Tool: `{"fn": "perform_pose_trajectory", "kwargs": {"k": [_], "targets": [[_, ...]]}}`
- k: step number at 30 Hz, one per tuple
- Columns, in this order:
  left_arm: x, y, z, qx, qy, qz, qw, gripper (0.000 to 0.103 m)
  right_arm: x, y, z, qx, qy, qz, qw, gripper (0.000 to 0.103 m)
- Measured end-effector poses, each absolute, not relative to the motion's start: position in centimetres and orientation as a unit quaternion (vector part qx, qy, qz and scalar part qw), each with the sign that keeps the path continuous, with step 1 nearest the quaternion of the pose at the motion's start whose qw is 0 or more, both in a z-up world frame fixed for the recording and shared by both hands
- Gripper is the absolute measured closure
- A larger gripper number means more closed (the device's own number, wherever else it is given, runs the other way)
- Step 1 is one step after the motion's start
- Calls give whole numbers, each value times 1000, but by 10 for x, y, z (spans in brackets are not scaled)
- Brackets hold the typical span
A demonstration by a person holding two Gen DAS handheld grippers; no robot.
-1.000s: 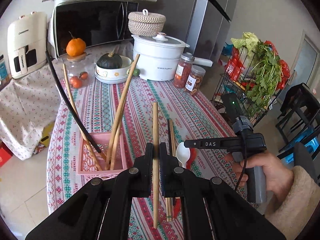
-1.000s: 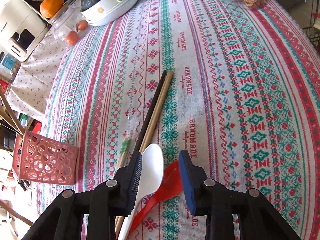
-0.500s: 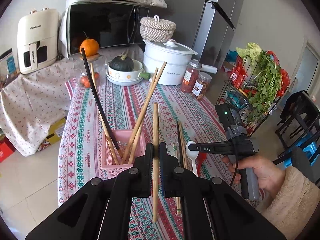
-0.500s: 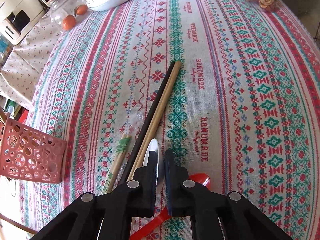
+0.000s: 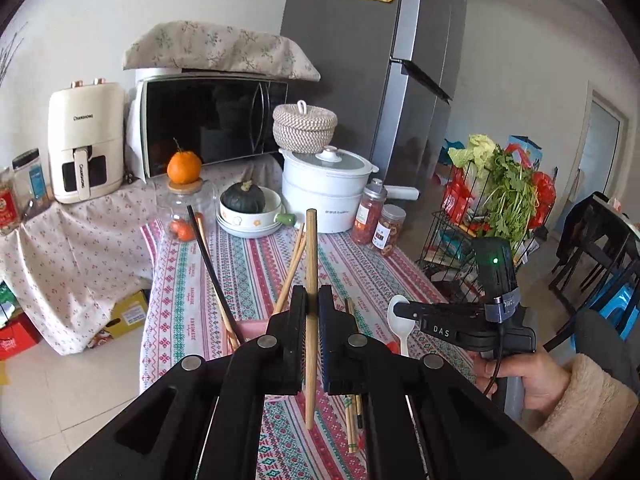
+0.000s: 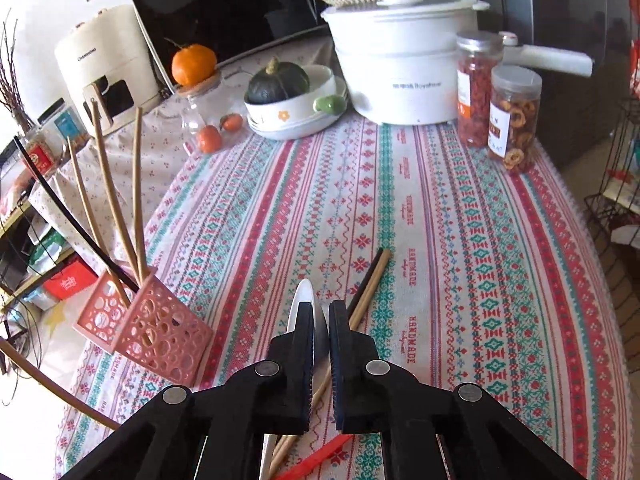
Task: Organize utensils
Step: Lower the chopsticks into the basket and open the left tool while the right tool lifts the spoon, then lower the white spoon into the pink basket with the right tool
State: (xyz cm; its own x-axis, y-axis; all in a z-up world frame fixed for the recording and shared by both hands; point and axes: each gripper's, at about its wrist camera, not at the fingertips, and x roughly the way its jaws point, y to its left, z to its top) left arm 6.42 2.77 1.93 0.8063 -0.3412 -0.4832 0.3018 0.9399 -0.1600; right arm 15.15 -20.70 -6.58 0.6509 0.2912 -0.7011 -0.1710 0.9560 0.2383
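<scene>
My left gripper [image 5: 311, 300] is shut on a single wooden chopstick [image 5: 311, 248], held upright above the table. Behind its fingers, the pink perforated basket [image 6: 160, 328] is mostly hidden in the left wrist view; it holds a black chopstick [image 5: 212, 272] and several wooden ones [image 6: 116, 200]. My right gripper [image 6: 320, 308] is shut on the white spoon [image 6: 306, 292], lifted off the cloth; its bowl [image 5: 398, 312] also shows in the left wrist view. A black and wooden chopstick pair [image 6: 372, 280] and a red spoon [image 6: 320, 460] lie on the tablecloth under the right gripper.
At the table's far end stand a white pot [image 6: 400, 60], two jars [image 6: 514, 120], a bowl with a squash [image 6: 292, 100] and a glass jar topped by an orange [image 5: 184, 168]. A microwave [image 5: 212, 120] sits behind. A wire rack with greens [image 5: 500, 216] stands to the right.
The right gripper closed on the white spoon and lifted it off the table. Both grippers rose and tilted up, so the left view now shows more of the room.
</scene>
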Motion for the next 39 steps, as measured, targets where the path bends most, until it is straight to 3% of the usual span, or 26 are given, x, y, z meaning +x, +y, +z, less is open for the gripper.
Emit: {"fn": "perform_pose_trajectory", "kwargs": {"k": [7,12,27,34,36,39], "targets": [[44,58,53,-75,147,-121,979,97,140,-196,-43,77,350,128,925,97],[60,71,49,-91,126,-97,983,97,138,-188,-42,70,343,131,928,97],[157,72,-28,-106,287,-60,950,97,128,-171,-23,67,272,116,953,97],[172,73,-40,-113,312,-63,941,96,125,-145,-7,55,223,121,966,97],[172,72,-40,-109,315,-64,940,93,124,-135,-3,49,210,125,968,97],[166,75,-37,-112,316,-66,940,65,125,-118,2,41,193,128,972,97]]}}
